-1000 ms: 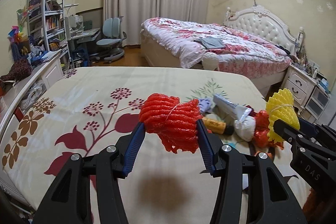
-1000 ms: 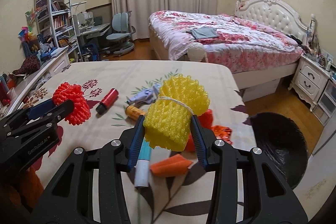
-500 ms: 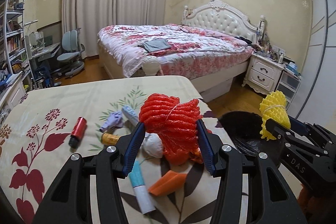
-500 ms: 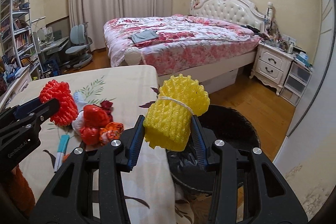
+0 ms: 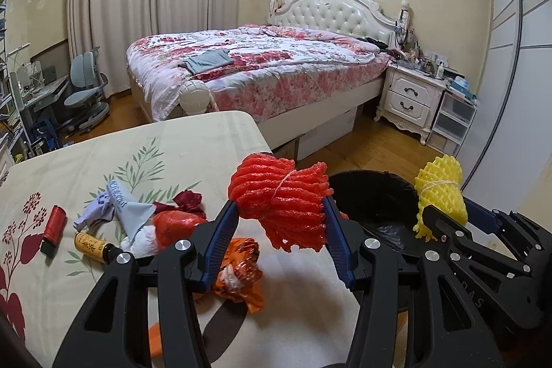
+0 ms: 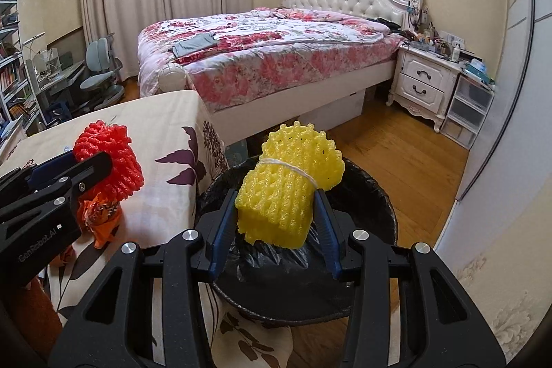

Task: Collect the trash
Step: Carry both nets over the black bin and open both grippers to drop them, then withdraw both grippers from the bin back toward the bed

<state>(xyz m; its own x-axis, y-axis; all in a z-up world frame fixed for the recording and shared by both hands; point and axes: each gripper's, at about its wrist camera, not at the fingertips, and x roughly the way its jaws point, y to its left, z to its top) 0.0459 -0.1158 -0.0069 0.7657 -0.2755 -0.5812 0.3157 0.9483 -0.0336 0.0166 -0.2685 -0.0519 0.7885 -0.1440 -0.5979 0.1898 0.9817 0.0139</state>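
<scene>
My left gripper (image 5: 281,212) is shut on a red foam net bundle (image 5: 279,195) tied with string, held over the table's right edge. My right gripper (image 6: 274,202) is shut on a yellow foam net bundle (image 6: 286,185), hanging above the black-lined trash bin (image 6: 376,195). The bin (image 5: 372,195) shows beyond the red bundle in the left wrist view, with the yellow bundle (image 5: 440,192) to its right. In the right wrist view, the red bundle (image 6: 110,154) sits at the left. Trash lies on the table: a red tube (image 5: 53,225), a brown bottle (image 5: 91,245), blue wrappers (image 5: 119,206), orange wrappers (image 5: 241,271).
The table (image 5: 193,140) wears a cream floral cloth and ends just left of the bin. Behind it stand a bed (image 5: 262,64) with a floral quilt, a white nightstand (image 5: 410,99), plastic drawers (image 5: 452,123) and a desk chair (image 5: 84,81). Wooden floor (image 6: 396,150) lies right of the bin.
Both grippers have swung right along the table, still holding their bundles. The bin has come into view, and the yellow bundle now hangs over it.
</scene>
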